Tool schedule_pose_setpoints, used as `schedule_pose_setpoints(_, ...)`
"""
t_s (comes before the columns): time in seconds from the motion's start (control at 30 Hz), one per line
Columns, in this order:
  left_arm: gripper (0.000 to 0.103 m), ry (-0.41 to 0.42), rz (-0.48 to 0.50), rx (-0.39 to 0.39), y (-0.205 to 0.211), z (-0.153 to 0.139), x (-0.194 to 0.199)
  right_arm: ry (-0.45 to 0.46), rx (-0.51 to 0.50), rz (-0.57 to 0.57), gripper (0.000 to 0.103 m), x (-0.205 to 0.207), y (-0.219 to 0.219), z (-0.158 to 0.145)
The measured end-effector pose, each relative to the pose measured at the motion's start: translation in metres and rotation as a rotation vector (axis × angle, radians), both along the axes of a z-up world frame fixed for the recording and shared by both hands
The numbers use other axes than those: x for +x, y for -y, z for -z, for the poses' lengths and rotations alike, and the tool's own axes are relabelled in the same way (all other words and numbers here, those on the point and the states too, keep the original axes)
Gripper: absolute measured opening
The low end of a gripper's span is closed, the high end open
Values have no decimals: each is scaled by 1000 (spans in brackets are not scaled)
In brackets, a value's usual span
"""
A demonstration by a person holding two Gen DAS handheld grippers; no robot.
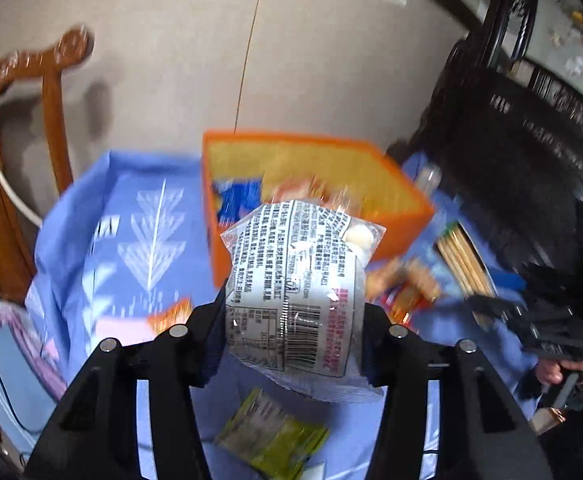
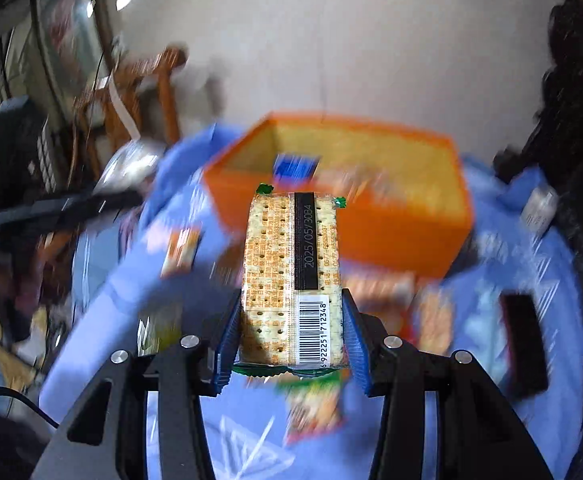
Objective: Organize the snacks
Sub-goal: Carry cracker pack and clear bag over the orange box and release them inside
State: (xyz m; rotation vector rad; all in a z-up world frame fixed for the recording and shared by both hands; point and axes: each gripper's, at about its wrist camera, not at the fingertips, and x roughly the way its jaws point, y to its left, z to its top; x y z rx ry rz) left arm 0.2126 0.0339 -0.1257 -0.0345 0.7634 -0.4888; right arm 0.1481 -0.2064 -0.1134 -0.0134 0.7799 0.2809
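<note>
My left gripper (image 1: 293,312) is shut on a clear snack bag (image 1: 295,288) with black print and a barcode, held above the blue cloth in front of the orange box (image 1: 405,226). My right gripper (image 2: 291,332) is shut on a cracker packet (image 2: 291,272) with a barcode, held above the table before the orange box (image 2: 391,240). The box holds a blue packet (image 2: 295,168) and other snacks. The right gripper also shows in the left wrist view (image 1: 531,328) at the right.
Loose snack packets lie on the blue tablecloth (image 1: 131,216): a green-yellow one (image 1: 271,436), orange ones (image 1: 403,284), a stick pack (image 1: 463,256). A wooden chair (image 1: 19,128) stands left. A black object (image 2: 525,344) lies at the right of the table.
</note>
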Motion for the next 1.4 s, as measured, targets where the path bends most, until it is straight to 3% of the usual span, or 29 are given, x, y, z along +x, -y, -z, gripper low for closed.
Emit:
schedule_pose_setpoints(0.2,51,59,12,-47,28,-40,31,101,27,89,47,73,28,-32)
schedule_pose_setpoints(0.3,51,79,0,-64,49,-56,67,106,33,117,47,112,38,-36)
schedule_pose_setpoints(0.47,53,66,-17,-27,85,-61,133,111,2,142,47,160,43,-35)
schedule_pose_setpoints(0.5,57,57,-28,-18,89,-61,143,113,-8,146,48,165,43,-35)
schedule_pose_setpoints(0.57,94,30,-76,3,94,-61,158,99,-8,152,59,178,46,-35)
schedule_pose_setpoints(0.6,96,21,-124,11,93,-63,163,93,-5,158,68,178,45,-37)
schedule_pose_setpoints(0.77,98,70,-167,-24,75,-74,149,130,16,154,69,161,51,-46)
schedule_pose_setpoints(1.0,99,31,-208,-46,40,-64,102,81,67,118,69,110,50,-36)
schedule_pose_setpoints(1.13,99,20,-214,-30,19,-47,65,11,50,87,69,69,44,-8)
schedule_pose_setpoints(1.4,99,-55,-202,54,-13,-8,-1,-224,-32,-19,69,-16,20,90)
